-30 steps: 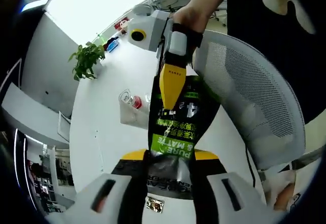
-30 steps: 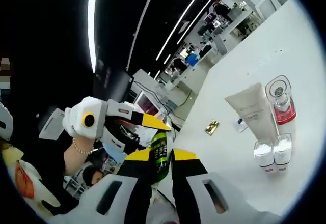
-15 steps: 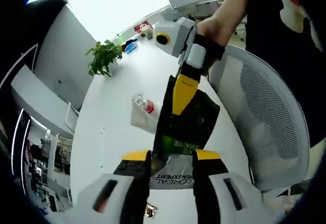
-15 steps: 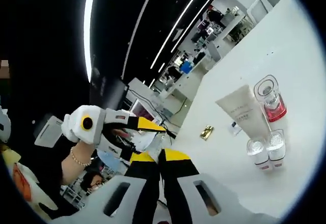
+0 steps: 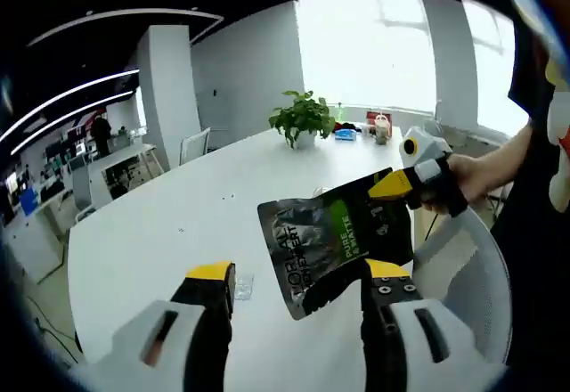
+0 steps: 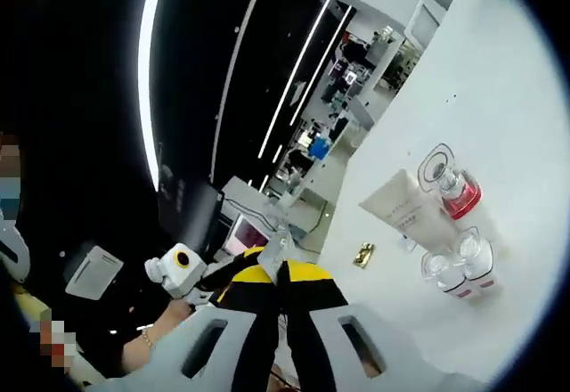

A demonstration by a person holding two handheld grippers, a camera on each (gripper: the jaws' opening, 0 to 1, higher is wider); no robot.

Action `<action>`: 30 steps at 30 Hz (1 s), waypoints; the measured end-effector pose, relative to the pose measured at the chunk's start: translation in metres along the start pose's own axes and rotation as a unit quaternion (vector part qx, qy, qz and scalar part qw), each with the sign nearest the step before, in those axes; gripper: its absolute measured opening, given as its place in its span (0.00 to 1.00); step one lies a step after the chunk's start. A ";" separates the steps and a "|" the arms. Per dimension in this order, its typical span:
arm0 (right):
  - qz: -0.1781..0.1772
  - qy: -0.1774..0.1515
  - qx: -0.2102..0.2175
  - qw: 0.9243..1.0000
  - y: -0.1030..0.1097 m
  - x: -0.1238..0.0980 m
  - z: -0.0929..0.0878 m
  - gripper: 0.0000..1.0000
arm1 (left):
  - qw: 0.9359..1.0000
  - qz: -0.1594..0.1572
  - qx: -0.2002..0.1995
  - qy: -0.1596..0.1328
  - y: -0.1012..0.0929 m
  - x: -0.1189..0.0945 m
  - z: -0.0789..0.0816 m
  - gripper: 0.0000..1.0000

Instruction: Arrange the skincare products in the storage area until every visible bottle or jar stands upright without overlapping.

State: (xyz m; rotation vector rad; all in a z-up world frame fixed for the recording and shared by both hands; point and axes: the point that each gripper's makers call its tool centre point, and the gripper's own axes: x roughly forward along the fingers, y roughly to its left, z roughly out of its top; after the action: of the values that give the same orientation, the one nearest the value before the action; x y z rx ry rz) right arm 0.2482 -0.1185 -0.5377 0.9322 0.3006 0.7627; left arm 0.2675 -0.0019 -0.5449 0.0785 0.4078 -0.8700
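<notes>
While the right hand-held gripper [image 5: 401, 184] clamps the sachet [image 5: 334, 239], the left hand-held gripper [image 5: 298, 287] gapes beside it.

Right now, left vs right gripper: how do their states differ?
The left gripper has its fingers spread wide and holds nothing; the right gripper is shut on the edge of the dark sachet. The sachet hangs in the air from the right gripper, above the white table. Both have yellow-tipped fingers.
</notes>
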 end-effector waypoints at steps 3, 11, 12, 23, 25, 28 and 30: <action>0.007 -0.008 -0.017 1.000 0.005 0.002 0.002 0.01 | 0.998 0.004 -0.058 -0.026 -0.006 0.000 -0.004 0.60; 0.040 -0.041 0.005 0.998 0.023 0.007 0.010 0.01 | 0.974 -0.020 -0.194 -0.111 -0.017 -0.003 -0.001 0.60; 0.043 -0.045 0.009 0.998 0.025 0.007 0.012 0.01 | 0.972 -0.024 -0.205 -0.116 -0.017 -0.003 -0.002 0.61; 0.092 -0.080 0.065 0.990 0.054 0.011 0.017 0.01 | 0.929 -0.073 -0.311 -0.186 -0.041 -0.002 0.007 0.56; 0.095 -0.082 0.073 0.989 0.056 0.012 0.016 0.01 | 0.925 -0.081 -0.318 -0.193 -0.047 -0.001 0.010 0.52; 0.101 -0.087 0.092 0.987 0.059 0.015 0.012 0.01 | 0.919 -0.094 -0.325 -0.203 -0.056 0.002 0.015 0.44; 0.102 -0.092 0.104 0.985 0.059 0.015 0.010 0.01 | 0.916 -0.107 -0.326 -0.208 -0.063 0.003 0.019 0.34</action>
State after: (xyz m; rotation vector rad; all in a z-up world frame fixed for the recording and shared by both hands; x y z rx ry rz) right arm 0.2372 -0.0927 -0.4821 1.2360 0.1246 0.8368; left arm 0.2276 -0.0486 -0.5224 -0.7720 0.2883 -0.8984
